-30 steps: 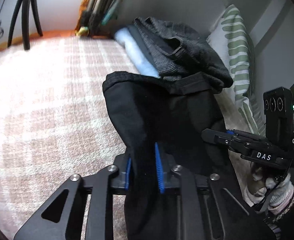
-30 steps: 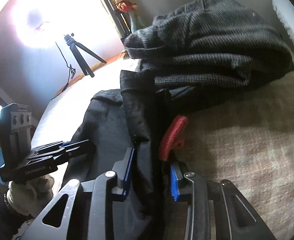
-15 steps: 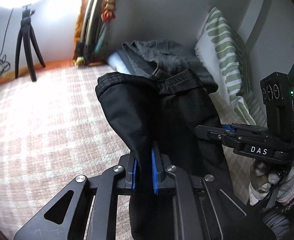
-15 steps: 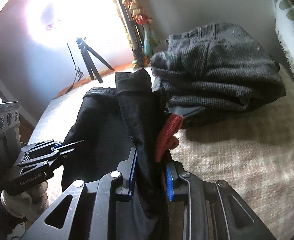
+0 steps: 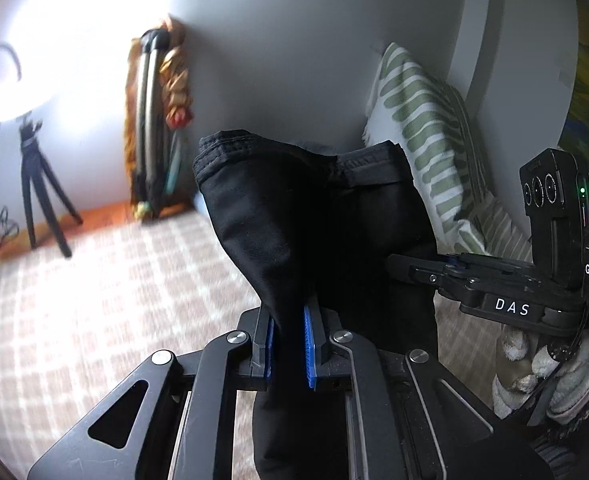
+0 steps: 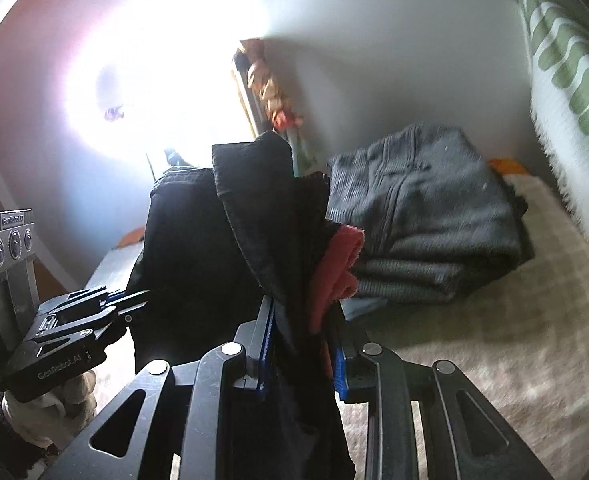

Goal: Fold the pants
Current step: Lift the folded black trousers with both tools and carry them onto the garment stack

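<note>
Left wrist view: black pants [image 5: 314, 216] hang limp, lifted above the plaid bedspread [image 5: 94, 300]; soft, light cloth, best taken near the waistband. Left gripper [image 5: 290, 344] is clamped on a bunched fold.

Right wrist view: right gripper [image 6: 300, 354] pinches pants and red lining [image 6: 334, 272] (jaws nearly closed), beside the grey folded garments [image 6: 422, 216].

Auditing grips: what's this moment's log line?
left claw: shut on black pants | right claw: shut on black pants | pants: raised
</note>
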A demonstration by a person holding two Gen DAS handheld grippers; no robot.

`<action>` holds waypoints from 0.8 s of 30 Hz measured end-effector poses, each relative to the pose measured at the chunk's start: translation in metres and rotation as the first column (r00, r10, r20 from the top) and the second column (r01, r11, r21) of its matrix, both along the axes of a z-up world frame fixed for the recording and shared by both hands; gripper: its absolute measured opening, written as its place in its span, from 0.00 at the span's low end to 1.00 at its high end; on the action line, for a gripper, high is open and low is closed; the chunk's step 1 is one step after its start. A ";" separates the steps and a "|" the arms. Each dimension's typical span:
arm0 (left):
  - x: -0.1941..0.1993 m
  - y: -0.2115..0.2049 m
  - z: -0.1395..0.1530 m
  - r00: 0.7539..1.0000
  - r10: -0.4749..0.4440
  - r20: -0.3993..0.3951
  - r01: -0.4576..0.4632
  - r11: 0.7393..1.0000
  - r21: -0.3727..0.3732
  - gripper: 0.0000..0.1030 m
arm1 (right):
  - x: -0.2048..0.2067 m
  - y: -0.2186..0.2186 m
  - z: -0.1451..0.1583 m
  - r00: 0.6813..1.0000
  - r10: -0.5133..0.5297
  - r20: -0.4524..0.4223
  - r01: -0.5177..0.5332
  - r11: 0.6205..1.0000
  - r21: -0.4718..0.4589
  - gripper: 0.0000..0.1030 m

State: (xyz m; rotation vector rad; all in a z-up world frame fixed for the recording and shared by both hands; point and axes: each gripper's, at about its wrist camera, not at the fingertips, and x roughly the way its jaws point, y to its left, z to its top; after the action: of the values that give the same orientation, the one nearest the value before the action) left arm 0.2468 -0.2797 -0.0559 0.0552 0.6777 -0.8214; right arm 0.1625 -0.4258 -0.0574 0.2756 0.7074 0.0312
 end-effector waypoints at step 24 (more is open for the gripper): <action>0.071 -0.106 0.063 0.994 -0.039 0.106 0.049 0.995 -0.088 0.09 | 0.084 -0.090 0.090 0.994 -0.066 0.091 0.079 0.986 -0.149 0.23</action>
State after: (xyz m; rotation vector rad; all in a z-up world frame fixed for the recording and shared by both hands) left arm 0.3181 -0.3855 0.0070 0.0305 0.5417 -0.8847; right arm 0.2461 -0.5155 0.0327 0.1522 0.6105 -0.0799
